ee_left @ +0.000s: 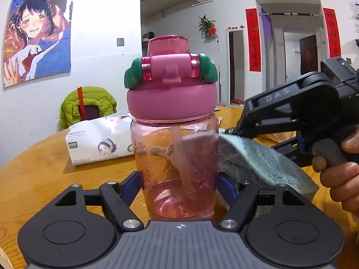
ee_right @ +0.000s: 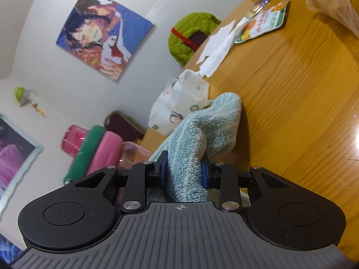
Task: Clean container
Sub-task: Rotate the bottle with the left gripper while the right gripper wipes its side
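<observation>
At frame centre, the left hand-held gripper (ee_left: 179, 187) clamps a translucent pink plastic bottle (ee_left: 177, 157); the right hand-held gripper (ee_right: 184, 170) pinches a fluffy pale-blue cloth (ee_right: 202, 130) against its right side.

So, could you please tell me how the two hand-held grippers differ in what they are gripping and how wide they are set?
The left hand-held gripper clamps the transparent pink plastic bottle low on its body, jaws set wide; the right hand-held gripper pinches the fluffy light-blue cloth, jaws close together. The left sits level behind the upright bottle; the right is rolled sideways, cloth against the bottle's side. Both have blue pads and black linkages.
</observation>
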{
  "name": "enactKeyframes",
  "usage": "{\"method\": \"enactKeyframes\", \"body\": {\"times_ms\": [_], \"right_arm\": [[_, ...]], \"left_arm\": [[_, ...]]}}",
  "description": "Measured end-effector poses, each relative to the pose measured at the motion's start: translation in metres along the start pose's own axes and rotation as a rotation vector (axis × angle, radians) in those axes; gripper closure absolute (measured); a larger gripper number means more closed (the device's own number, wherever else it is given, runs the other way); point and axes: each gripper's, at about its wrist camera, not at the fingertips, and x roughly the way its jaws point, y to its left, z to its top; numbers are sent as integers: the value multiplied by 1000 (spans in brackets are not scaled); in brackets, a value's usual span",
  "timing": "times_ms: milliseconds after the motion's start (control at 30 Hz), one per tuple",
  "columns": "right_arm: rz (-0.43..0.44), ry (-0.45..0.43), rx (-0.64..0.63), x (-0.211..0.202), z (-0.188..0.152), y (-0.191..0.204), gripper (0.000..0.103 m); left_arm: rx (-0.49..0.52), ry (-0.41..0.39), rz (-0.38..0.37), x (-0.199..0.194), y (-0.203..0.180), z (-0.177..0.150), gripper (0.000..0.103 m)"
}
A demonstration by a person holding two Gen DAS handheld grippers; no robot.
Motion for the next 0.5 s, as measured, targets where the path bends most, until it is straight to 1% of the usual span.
{"method": "enactKeyframes", "body": {"times_ms": [100,133,167,200,267,300,333,367,400,467,500], "right_arm": [[-16,8,5,2,0,-3,69],[1,-6,5,0,0,-3,70],[51,-30,17,-4,1,-4,69],[126,-59,41,-9,2,-5,69],[331,-118,127,-21,5,-12,69],[406,-132,166,-25,6,-15,69],[441,-130,185,-25,6,-17,69],[463,-123,198,-24,7,-18,69],[458,-111,203,-21,7,-19,69],[399,-79,194,-11,4,-18,69],[353,-68,192,-6,3,-17,69]], "left_arm": [[0,-1,1,0,0,0,32],[-1,-2,1,0,0,0,32],[-1,-2,1,0,0,0,32],[-1,-2,2,0,0,0,32],[0,-2,3,0,0,0,32],[1,-2,3,0,0,0,32],[1,-2,3,0,-1,1,32],[1,-3,2,0,-1,1,32],[0,-3,1,0,-1,1,32],[-2,-4,1,-1,0,1,32],[-2,-4,0,-1,0,1,32]]}}
